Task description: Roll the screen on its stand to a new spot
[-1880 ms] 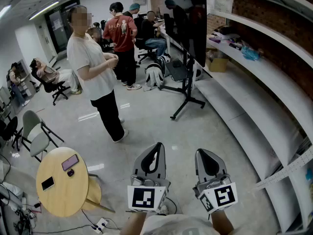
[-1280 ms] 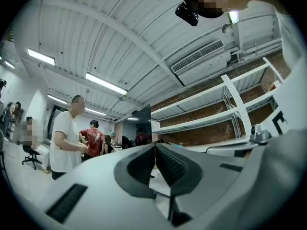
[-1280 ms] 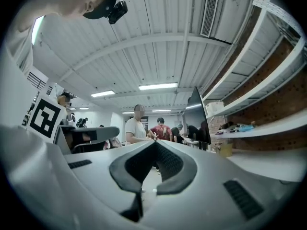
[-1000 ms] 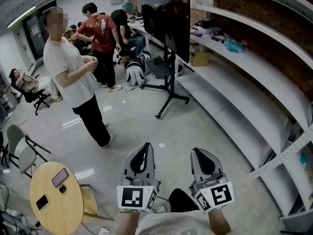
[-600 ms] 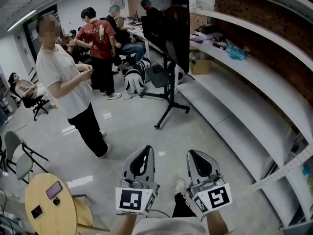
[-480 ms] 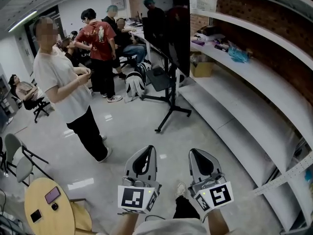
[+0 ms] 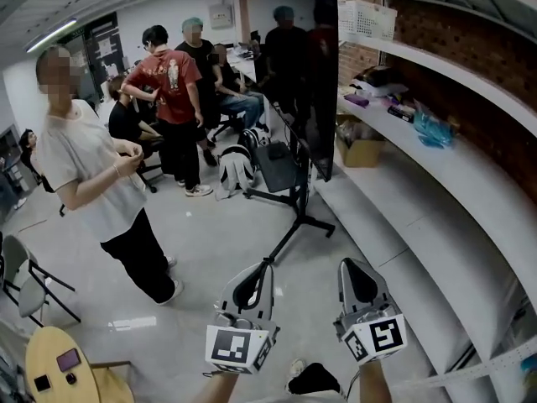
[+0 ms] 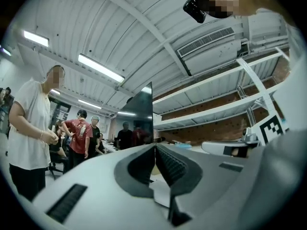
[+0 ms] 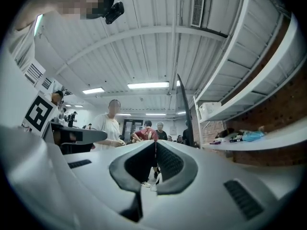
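The screen (image 7: 323,74) is a tall dark panel on a black wheeled stand (image 7: 292,212), standing ahead beside the shelves. My left gripper (image 7: 267,264) is shut with nothing in it, its tips just short of the stand's near leg in the head view. Beside it my right gripper (image 7: 351,263) is also shut and holds nothing. In the left gripper view the screen (image 8: 141,114) rises above the shut left gripper (image 8: 154,145). The right gripper view shows the screen (image 9: 184,111) edge-on beyond the shut right gripper (image 9: 155,142). Neither gripper touches the stand.
A person in a white shirt (image 7: 84,175) stands on the left. More people (image 7: 172,91) gather behind the screen. Long white shelves (image 7: 436,183) run along the right. A backpack (image 7: 235,168), a cardboard box (image 7: 361,151), a folding chair (image 7: 25,280) and a round wooden table (image 7: 46,372) are nearby.
Both grippers and the head view have advanced toward the screen. The stand now looks much nearer, and the round table has slid toward the bottom-left corner. Both grippers stay shut.
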A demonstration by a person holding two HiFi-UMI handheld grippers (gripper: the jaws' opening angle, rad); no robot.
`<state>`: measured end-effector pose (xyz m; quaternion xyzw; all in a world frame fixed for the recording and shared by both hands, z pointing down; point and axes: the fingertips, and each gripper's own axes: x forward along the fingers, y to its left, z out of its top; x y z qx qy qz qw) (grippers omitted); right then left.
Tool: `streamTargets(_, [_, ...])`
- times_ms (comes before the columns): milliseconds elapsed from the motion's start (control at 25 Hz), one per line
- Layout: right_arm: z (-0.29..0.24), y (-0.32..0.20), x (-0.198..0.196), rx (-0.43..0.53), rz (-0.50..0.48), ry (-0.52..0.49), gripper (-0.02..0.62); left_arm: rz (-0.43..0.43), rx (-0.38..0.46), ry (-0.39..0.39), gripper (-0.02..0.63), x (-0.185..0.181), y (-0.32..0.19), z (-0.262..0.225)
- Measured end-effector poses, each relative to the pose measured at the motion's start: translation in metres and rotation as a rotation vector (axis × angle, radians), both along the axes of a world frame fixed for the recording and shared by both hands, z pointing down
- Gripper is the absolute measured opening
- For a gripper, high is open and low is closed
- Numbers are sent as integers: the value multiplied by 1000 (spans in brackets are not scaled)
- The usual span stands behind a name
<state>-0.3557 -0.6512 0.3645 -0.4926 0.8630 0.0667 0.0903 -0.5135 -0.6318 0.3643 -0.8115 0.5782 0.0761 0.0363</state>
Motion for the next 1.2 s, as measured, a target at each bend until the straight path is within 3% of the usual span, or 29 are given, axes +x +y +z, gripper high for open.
streamTargets(160, [-17,-56,3,-13,-43,37,20,-32,-24,17,15,8,-57,-14])
streamTargets(280, [-36,-91,4,21,-59,55,21,-43,5,22,15,16,-90,-36])
streamTargets(760, [-53,-189,15,41,-55,47,21,32,-1,16,15,63,-202,-50])
streamTargets(1200, [-58,-249,2,54,21,22,21,81,10,67,15,38,-267,-51])
